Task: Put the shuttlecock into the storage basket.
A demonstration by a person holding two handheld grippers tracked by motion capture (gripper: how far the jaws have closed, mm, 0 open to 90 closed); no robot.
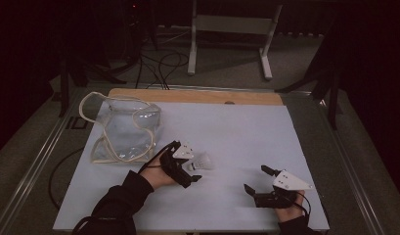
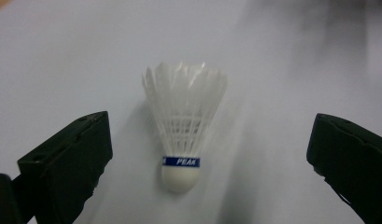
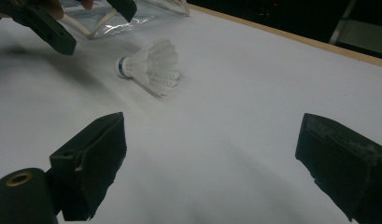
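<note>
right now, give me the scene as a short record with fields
work: left gripper at a shuttlecock
shuttlecock: lying on the white table, cork toward the left gripper, blue band reading PEAK
left gripper: open, jaws either side of the shuttlecock, not touching
right gripper: open, empty, near the front edge
bag: clear plastic, cream trim, far left

A white shuttlecock (image 2: 184, 123) banded in blue is seen; black jaws and a clear, cream-edged bag (image 1: 122, 128) are shown.
</note>
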